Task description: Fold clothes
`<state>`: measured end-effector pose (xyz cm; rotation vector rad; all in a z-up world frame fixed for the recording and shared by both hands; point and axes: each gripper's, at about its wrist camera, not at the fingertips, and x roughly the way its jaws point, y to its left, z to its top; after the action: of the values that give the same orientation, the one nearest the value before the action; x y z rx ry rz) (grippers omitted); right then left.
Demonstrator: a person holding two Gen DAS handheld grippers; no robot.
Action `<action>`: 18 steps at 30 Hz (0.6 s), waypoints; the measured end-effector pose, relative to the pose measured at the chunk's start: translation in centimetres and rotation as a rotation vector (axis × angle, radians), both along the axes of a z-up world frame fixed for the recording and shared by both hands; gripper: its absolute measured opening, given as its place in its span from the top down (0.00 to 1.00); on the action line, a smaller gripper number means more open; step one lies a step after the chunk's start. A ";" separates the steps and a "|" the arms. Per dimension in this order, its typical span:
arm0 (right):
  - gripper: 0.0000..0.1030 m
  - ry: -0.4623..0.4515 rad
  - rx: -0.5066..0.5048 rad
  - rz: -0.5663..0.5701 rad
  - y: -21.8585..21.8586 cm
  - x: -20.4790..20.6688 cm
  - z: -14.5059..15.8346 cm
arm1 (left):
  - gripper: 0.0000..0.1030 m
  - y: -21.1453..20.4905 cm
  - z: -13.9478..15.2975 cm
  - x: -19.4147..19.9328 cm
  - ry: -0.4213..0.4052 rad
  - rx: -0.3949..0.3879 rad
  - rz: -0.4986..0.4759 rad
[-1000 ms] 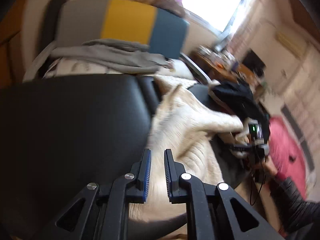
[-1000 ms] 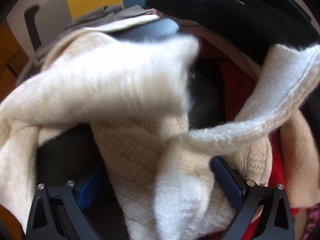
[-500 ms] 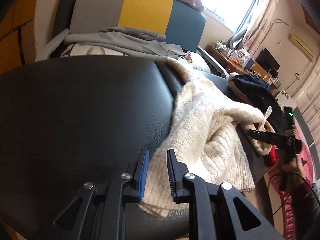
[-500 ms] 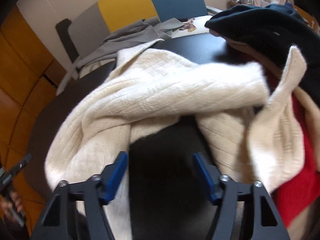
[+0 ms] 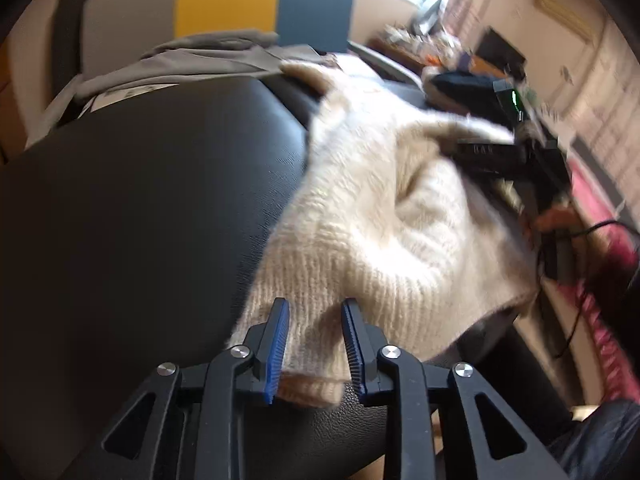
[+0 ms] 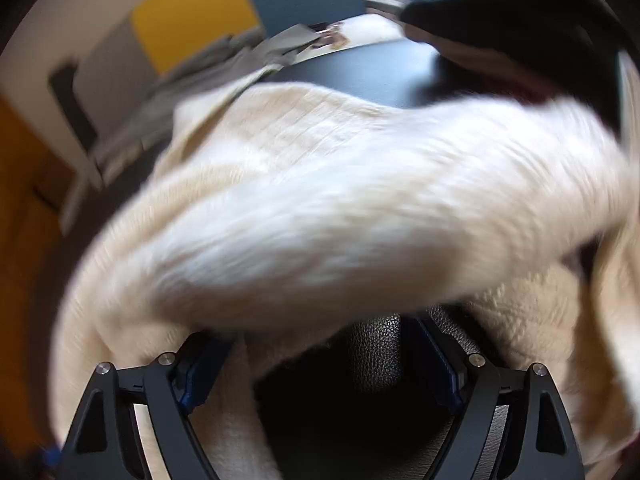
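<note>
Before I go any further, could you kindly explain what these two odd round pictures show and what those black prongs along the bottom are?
There is no robot here: a person holds a two-finger gripper in each hand, and each gripper carries a fisheye camera looking forward along its fingers, hence the round, bent pictures.

In the left wrist view, the left gripper is open, its blue-padded fingers on either side of the ribbed hem of a cream knitted sweater. Nothing is clamped yet.

In the right wrist view, the right gripper is wide open, with the same sweater bunched and blurred in front of it. It holds nothing.

The sweater lies on a black leather-like surface. Behind it lie grey clothes, and a dark garment sits to the right.
</note>
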<state>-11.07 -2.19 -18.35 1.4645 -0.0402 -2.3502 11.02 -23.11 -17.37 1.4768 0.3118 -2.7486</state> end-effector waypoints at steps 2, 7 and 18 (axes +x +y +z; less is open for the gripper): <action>0.55 0.027 0.051 0.043 -0.3 0.4 0.2 | 0.74 0.5 -0.5 -0.4 -0.016 -0.035 -0.007; 0.93 0.039 0.065 0.106 0.7 0.8 1.4 | 0.88 0.3 -0.5 -0.5 -0.055 -0.033 0.038; 0.98 0.120 0.068 0.041 11.2 2.0 7.7 | 0.97 -1.2 -0.4 3.6 -0.104 0.030 0.128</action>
<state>-9.11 8.96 -10.69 1.3388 0.1007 -2.4225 14.63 -24.32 -17.72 1.5419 0.4310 -2.5691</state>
